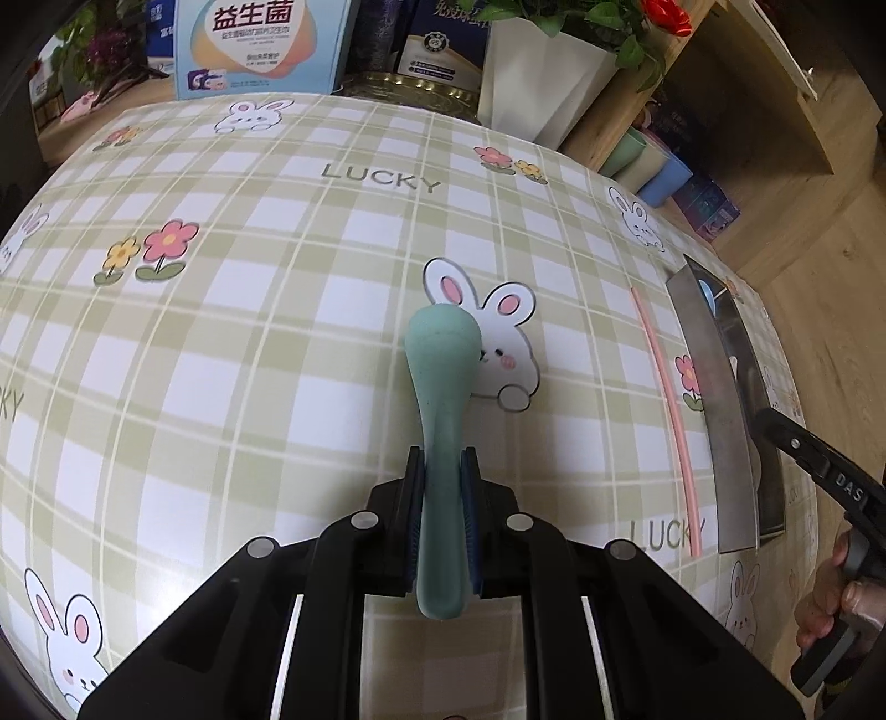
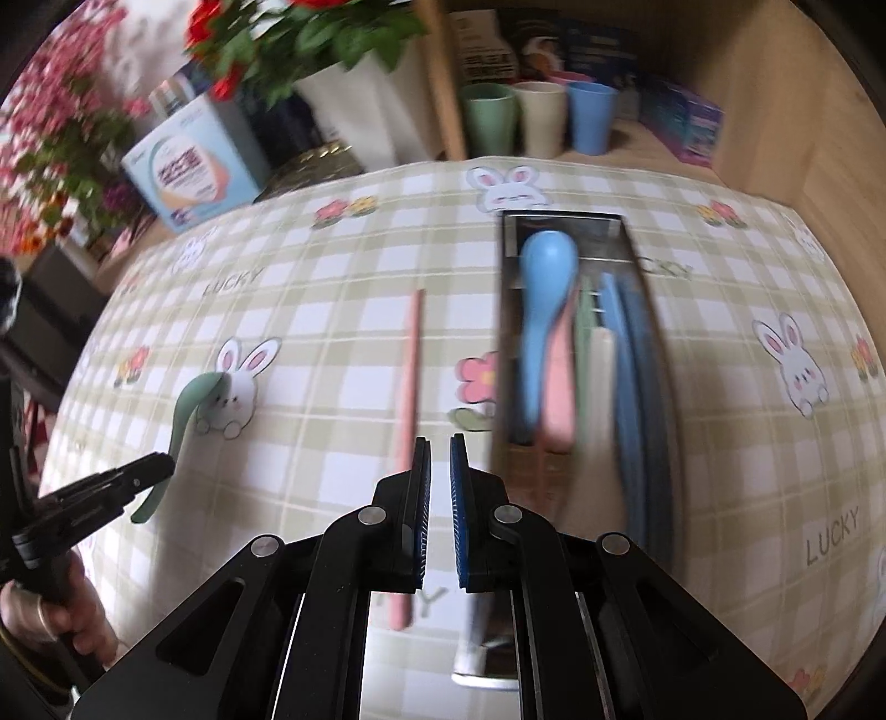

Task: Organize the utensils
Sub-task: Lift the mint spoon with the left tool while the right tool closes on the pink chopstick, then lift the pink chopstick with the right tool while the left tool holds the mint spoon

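A home is shown, most likely a dining corner. The table [image 1: 277, 343] is covered with a green-checked cloth printed with rabbits, flowers and the word LUCKY. Along its far edge a white pot [image 1: 540, 83] of red flowers, printed boxes [image 1: 260, 44] and a gold tin [image 1: 410, 88] are crowded. On a wooden shelf [image 2: 637, 138] beyond the far right corner, three plastic cups [image 2: 540, 116] are lined up. Wood flooring [image 1: 830, 332] is seen beside the table.

— What's behind the checked tablecloth [image 1: 232, 343]?
— A light-blue carton [image 1: 260, 47], a white planter [image 1: 540, 77] with red flowers, a gold tin [image 1: 412, 88].
— And the shelf?
— Green [image 2: 490, 119], cream [image 2: 540, 116] and blue [image 2: 591, 113] cups side by side.
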